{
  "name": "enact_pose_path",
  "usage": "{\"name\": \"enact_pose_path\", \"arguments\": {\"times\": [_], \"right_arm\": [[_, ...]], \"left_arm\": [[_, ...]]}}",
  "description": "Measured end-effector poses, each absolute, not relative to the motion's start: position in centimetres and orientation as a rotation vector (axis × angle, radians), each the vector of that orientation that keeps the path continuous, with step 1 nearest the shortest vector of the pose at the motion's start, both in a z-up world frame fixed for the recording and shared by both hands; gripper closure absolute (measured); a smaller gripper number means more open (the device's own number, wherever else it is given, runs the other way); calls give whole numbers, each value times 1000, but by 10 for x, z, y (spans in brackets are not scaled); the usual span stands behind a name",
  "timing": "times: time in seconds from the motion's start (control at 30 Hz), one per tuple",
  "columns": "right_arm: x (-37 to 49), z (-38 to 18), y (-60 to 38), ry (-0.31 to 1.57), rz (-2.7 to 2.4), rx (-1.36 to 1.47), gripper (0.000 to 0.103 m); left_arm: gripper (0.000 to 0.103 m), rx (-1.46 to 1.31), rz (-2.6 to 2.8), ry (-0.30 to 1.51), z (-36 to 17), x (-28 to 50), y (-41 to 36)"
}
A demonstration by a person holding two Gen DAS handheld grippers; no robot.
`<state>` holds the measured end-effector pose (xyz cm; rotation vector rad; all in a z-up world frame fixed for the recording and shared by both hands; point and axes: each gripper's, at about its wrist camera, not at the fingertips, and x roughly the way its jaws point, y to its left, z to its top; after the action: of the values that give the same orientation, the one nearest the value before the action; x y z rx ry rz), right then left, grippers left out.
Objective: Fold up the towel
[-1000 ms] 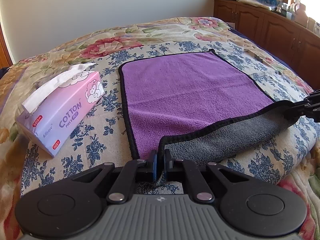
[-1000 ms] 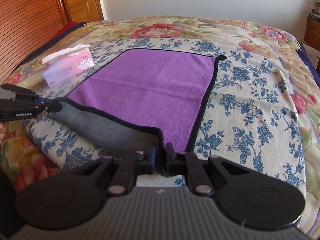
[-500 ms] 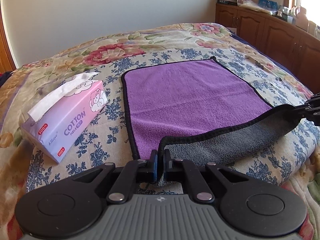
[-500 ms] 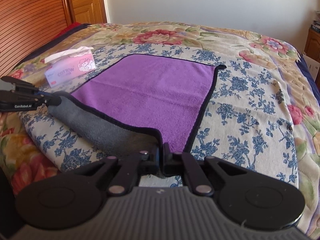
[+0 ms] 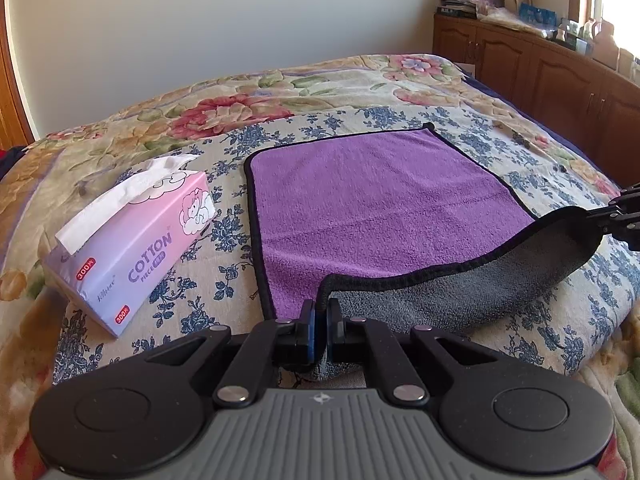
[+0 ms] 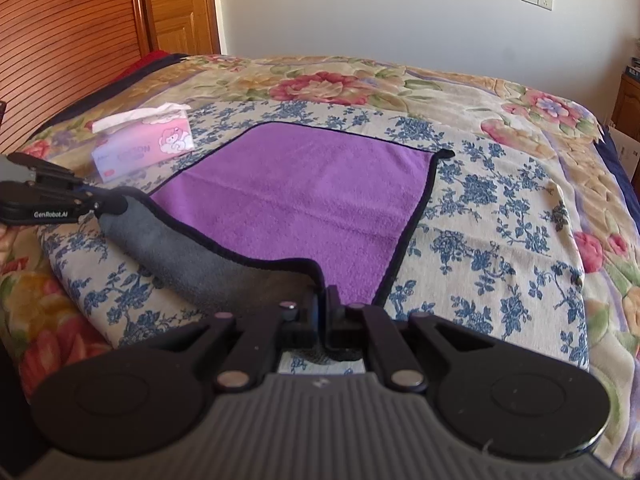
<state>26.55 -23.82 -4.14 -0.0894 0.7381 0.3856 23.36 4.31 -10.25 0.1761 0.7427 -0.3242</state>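
Towel (image 5: pixel 384 204) lies mid-frame on the bed (image 5: pixel 320 92), purple face up, near edge lifted (gray underside showing). Left gripper (image 5: pixel 320 316) fingers clamped on its near-left corner, right gripper (image 6: pixel 322 312) fingers clamped on near-right corner. Far edge lies flat. Tissue box (image 5: pixel 132 248) at left, apart from the towel's left edge.

The left gripper (image 5: pixel 320 314) and right gripper (image 6: pixel 322 308) both sit low, jaws pinched nearly together; the 2 seem level, though fisheye distortion blurs that.
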Motion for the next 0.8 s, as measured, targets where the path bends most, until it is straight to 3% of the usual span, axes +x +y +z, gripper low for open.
{"name": "enact_pose_path", "arguments": {"times": [0.8], "right_arm": [[290, -27, -234, 685, 366, -110, 99]], "left_arm": [[97, 157, -329, 654, -83, 253, 35]]}}
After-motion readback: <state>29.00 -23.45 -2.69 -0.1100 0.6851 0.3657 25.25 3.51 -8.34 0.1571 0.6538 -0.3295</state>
